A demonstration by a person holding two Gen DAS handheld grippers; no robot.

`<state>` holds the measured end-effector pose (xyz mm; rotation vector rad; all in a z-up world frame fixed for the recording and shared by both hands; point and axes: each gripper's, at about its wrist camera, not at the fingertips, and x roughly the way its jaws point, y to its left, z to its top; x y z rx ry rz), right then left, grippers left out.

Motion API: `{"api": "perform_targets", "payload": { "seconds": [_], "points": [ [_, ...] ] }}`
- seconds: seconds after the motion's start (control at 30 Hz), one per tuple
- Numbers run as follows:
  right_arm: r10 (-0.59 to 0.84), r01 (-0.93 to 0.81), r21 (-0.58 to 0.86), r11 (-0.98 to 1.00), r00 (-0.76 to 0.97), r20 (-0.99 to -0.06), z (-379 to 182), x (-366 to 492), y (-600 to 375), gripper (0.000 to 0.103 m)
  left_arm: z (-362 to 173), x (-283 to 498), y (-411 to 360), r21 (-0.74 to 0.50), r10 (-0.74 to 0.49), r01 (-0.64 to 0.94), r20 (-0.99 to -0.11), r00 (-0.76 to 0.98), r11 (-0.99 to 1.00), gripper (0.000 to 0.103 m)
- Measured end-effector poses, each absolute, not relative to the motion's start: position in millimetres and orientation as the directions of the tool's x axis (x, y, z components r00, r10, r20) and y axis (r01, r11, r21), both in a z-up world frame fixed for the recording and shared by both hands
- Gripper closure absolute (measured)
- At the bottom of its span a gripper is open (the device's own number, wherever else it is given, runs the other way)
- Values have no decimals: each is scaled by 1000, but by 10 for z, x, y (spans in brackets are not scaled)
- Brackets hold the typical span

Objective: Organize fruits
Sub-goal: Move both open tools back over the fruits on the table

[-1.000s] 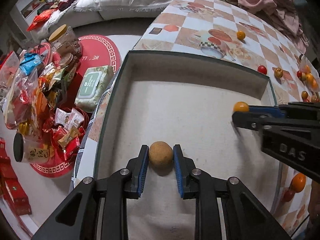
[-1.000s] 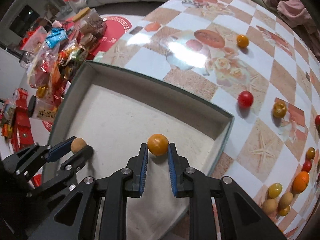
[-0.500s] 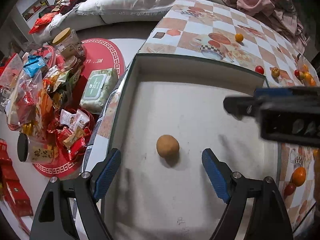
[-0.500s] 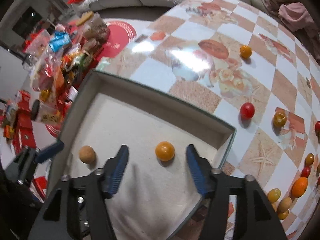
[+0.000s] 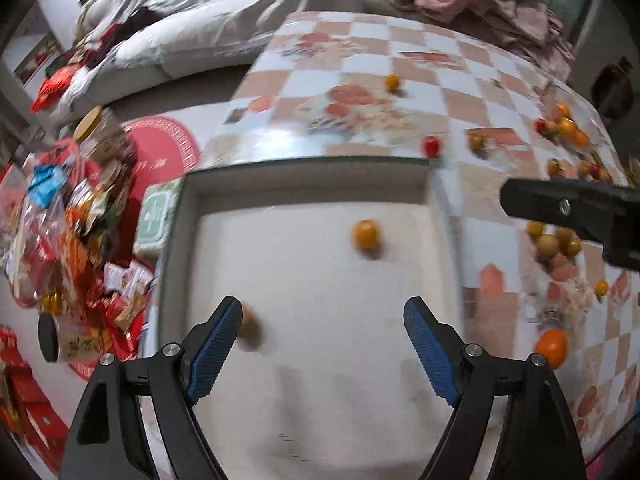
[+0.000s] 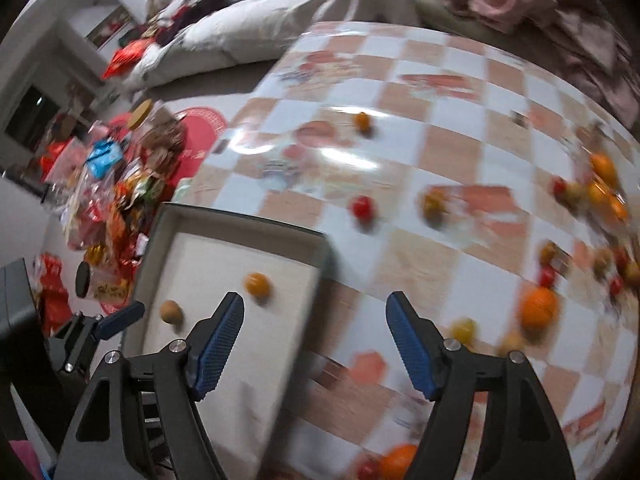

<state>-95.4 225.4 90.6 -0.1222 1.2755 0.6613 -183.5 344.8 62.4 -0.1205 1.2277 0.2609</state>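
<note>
A shallow tray with a dark green rim sits on the checked table. Two fruits lie loose on its pale floor. The orange one is near the far right. The brown one is half hidden behind my left gripper's left finger. My left gripper hangs open above the tray with nothing between its pads. My right gripper is opening over the tray's right edge, also with nothing in it. In the right wrist view the orange fruit and the brown fruit lie to its left.
Several small fruits lie scattered on the table: a red one, a large orange, a cluster. Snack packets and jars crowd the floor left of the table. Bedding and clothes lie beyond it.
Both grippers let go of their fruits, opened wide and rose. The brown and orange fruits stayed in the tray. The right gripper swung right, over the tray's edge.
</note>
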Motion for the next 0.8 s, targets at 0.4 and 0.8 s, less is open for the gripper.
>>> {"api": "perform_targets", "payload": {
  "seconds": [0.4,0.8],
  "points": [
    [245,-274,189,943,184,-952,759,-950,741,26,720,-1367,2487,-15,13,-80,-941,339,997,19],
    [172,-171,146,974,147,-974,396,-1072,67,26,293,-1002,2019,-60,-35,-97,-970,240,994,19]
  ]
}}
